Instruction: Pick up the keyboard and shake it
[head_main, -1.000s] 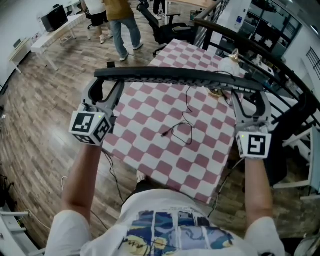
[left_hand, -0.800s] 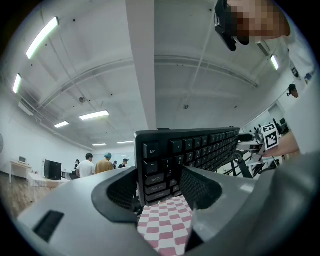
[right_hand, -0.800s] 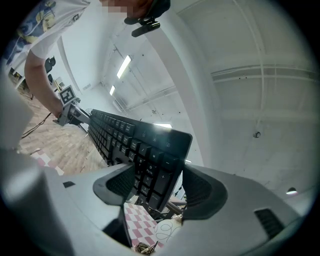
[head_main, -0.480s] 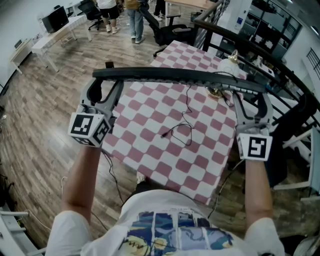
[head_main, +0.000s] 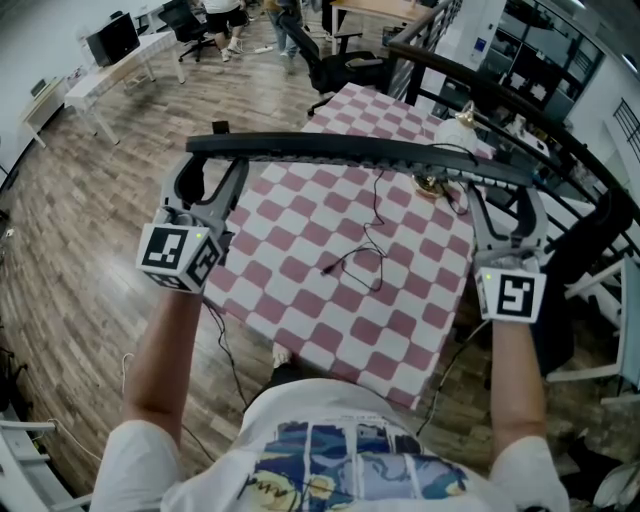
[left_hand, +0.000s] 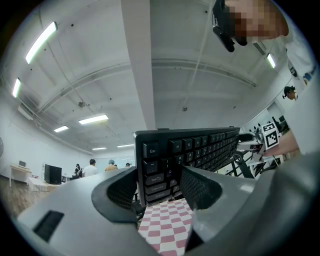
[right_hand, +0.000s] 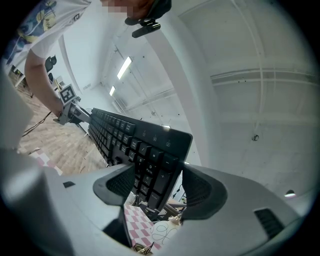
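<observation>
A long black keyboard (head_main: 350, 152) hangs in the air above the pink-and-white checked table (head_main: 300, 250), seen edge-on in the head view. My left gripper (head_main: 212, 165) is shut on its left end, where the Esc and Tab keys (left_hand: 155, 172) sit between the jaws. At the other end my right gripper (head_main: 500, 195) is shut on the numpad keys (right_hand: 152, 175). The keys face up toward the ceiling in both gripper views. A thin black cable (head_main: 365, 255) trails from the keyboard down onto the table.
A dark railing (head_main: 520, 95) runs along the table's far right side. Small objects (head_main: 440, 180) lie on the table under the keyboard's right half. Office chairs (head_main: 335, 55) and people (head_main: 225, 15) are on the wooden floor beyond.
The keyboard and both grippers stay almost where they were, with only a slight shift. The people in the background have walked farther away.
</observation>
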